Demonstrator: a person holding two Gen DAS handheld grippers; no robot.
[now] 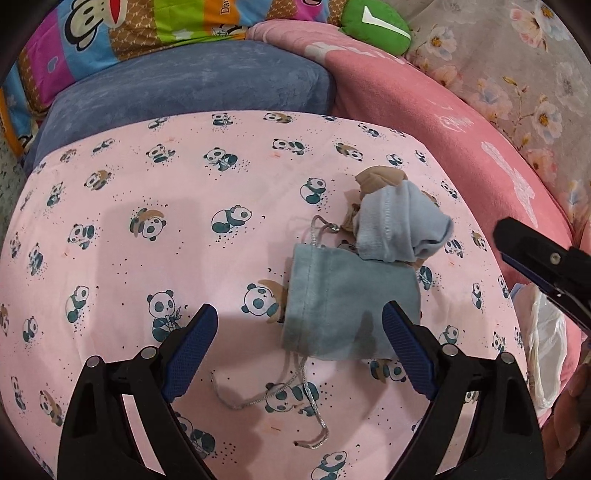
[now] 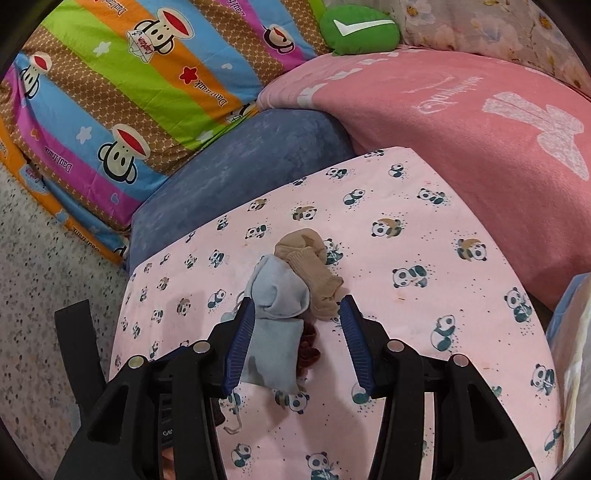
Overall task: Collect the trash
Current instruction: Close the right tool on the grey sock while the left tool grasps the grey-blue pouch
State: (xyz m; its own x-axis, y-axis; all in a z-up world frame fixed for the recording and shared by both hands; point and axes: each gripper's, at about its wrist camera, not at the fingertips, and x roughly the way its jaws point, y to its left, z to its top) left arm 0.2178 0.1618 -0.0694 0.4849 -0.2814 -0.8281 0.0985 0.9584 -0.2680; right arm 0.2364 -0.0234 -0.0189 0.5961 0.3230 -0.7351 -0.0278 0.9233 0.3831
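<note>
A grey-blue drawstring pouch [image 1: 343,295] lies on the pink panda-print sheet [image 1: 184,221], its silver cord [image 1: 295,398] trailing toward me. A light blue sock [image 1: 399,225] and a tan sock [image 1: 380,179] are heaped at its far end. My left gripper [image 1: 299,332] is open just above the sheet, its right finger over the pouch's near corner. My right gripper [image 2: 297,317] is open, hovering over the pouch [image 2: 275,350], with the blue sock [image 2: 280,291] and tan sock [image 2: 314,269] just beyond its tips. A dark red scrunchie [image 2: 308,350] lies beside the pouch.
A blue cushion [image 1: 184,88], a pink blanket [image 2: 461,140] and a striped monkey-print quilt [image 2: 110,92] border the sheet at the back. A green plush [image 2: 358,33] sits far back. A white plastic bag [image 1: 546,350] lies at right. Speckled floor [image 2: 44,295] is at left.
</note>
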